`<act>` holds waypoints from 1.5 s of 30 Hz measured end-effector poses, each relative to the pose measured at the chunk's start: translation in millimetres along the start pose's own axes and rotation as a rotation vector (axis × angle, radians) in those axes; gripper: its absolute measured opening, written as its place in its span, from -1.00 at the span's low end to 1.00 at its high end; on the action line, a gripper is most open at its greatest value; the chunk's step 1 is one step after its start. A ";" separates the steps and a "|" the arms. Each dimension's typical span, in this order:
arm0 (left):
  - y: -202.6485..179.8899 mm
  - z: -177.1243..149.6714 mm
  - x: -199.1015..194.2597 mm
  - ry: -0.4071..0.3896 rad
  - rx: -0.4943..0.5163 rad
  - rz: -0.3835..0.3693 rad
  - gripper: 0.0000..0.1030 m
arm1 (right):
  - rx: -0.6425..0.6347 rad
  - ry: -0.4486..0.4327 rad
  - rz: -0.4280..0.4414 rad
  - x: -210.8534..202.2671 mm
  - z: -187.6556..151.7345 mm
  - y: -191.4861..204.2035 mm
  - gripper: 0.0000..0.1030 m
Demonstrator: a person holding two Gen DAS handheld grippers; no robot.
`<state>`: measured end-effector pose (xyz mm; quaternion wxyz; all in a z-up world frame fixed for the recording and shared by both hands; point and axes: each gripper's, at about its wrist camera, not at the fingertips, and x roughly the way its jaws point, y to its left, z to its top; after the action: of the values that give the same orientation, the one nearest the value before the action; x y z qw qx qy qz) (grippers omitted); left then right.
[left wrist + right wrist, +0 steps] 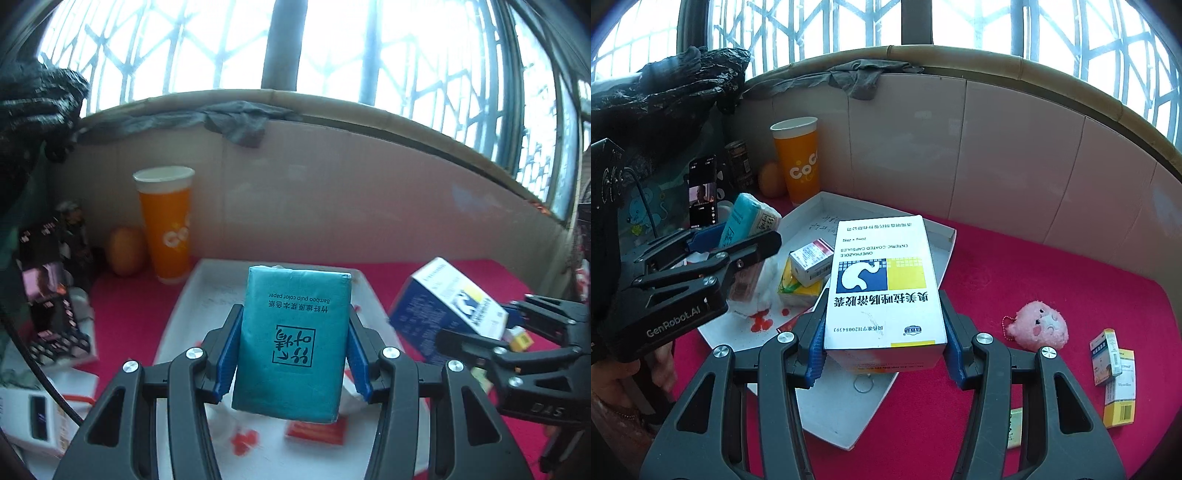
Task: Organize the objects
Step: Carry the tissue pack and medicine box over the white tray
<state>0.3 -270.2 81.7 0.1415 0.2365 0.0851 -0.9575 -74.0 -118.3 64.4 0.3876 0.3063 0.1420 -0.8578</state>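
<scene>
- The left gripper (291, 354) is clenched on a teal tissue pack (293, 339); its blue pads press the pack's two long sides, and the pack stands nearly upright between them, print upside down to the camera.
- The pack hangs above a white tray (192, 306) that lies on a red cloth (125, 306).
- The right gripper (884, 343) grasps a white medicine box (882, 284) with a blue and yellow panel, pads against its two sides, the box tilting up and away over the tray's near right part.
- In the left wrist view the right gripper comes in from the right edge with the box; in the right wrist view the left one sits at the left with the tissue pack. The two are near each other but apart.
- Inside the tray, seen from the right wrist: a small white and red carton (812, 261) resting on a yellow-green packet (798, 290), a crumpled clear bag (768, 284), and red marks on the tray floor.
- Behind the tray, against the pale wall, stands a tall orange cup (797, 158) with an orange fruit (772, 179) just beside it.
- A lit phone (703, 195) stands upright at the left.
- On the cloth right of the tray lies a pink plush toy (1041, 325); farther right, a few small yellow and white cartons (1113, 376), though the fisheye edge makes their stacking hard to read.
</scene>
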 end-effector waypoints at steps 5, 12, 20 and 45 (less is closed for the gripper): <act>8.3 15.5 15.2 0.003 0.003 0.074 -0.01 | 0.044 0.013 0.007 9.1 13.6 -6.1 0.00; 14.7 21.4 34.7 0.036 0.012 0.108 -0.01 | 0.072 0.026 0.014 22.8 23.9 -5.2 0.00; 32.9 28.0 56.0 0.061 -0.059 0.103 -0.01 | 0.111 0.034 0.011 43.7 36.7 -4.8 0.00; 55.9 46.6 81.9 0.034 -0.129 0.094 -0.01 | 0.175 -0.029 -0.050 57.1 39.2 6.2 0.00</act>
<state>-71.8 -352.7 78.0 0.1997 0.2469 0.1380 -0.9381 -114.8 -174.2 58.3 0.3401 0.3227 0.0685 -0.8806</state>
